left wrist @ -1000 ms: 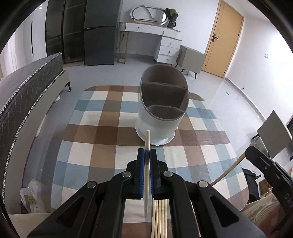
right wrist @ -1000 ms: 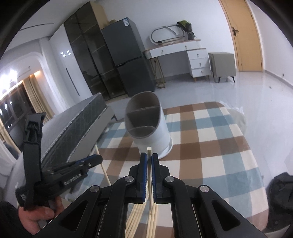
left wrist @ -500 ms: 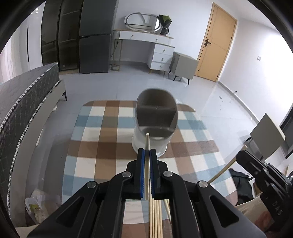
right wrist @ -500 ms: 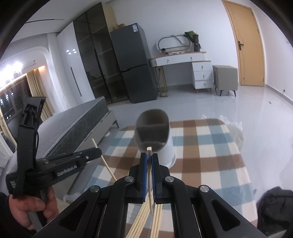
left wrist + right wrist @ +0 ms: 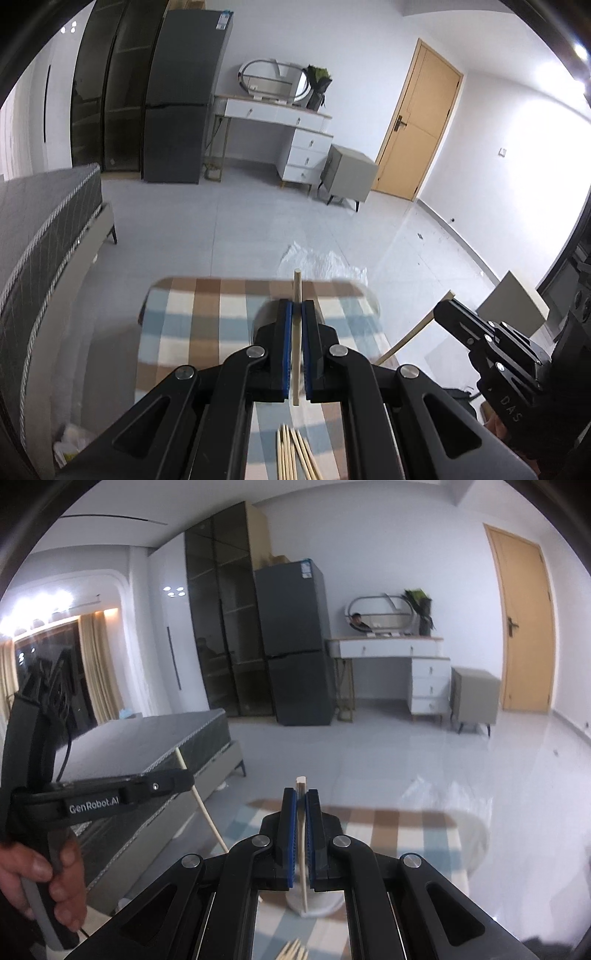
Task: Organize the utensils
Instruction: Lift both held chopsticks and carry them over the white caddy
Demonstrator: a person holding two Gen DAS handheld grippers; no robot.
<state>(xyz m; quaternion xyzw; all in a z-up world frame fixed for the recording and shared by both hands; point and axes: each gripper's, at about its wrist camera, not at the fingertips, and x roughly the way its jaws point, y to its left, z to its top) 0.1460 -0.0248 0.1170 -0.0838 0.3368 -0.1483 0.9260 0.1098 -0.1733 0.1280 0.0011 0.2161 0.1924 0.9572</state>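
On the left, the left gripper [image 5: 296, 325] has its blue pads [image 5: 284, 347] pinched tight on a single pale wooden chopstick [image 5: 296, 332]. That stick's long axis runs along the fingers, near to far: its far tip pokes out just past the fingertips toward the far edge of the table, and its near end hangs below the pads. In the right wrist view the same gripper [image 5: 184, 781] shows from the side at left, held by a hand [image 5: 40, 882], with the stick crossing it on a slant, upper end up and left, lower end down and right.

Below it lies the checked tablecloth [image 5: 192, 332], blue, brown and white. At the near edge of the cloth a bundle of loose chopsticks [image 5: 295, 454] lies fanned, long axes running near to far.

To the right, the right gripper [image 5: 301, 812] is likewise clamped shut on its own chopstick [image 5: 302, 834]. This one also lies along the fingers, its squared far tip standing just beyond the fingertips, its near end dropping in front of a blurred white base [image 5: 314, 904] on the cloth. Seen from the left wrist view, the right gripper [image 5: 441, 310] sits at the far right, its stick slanting down and left.
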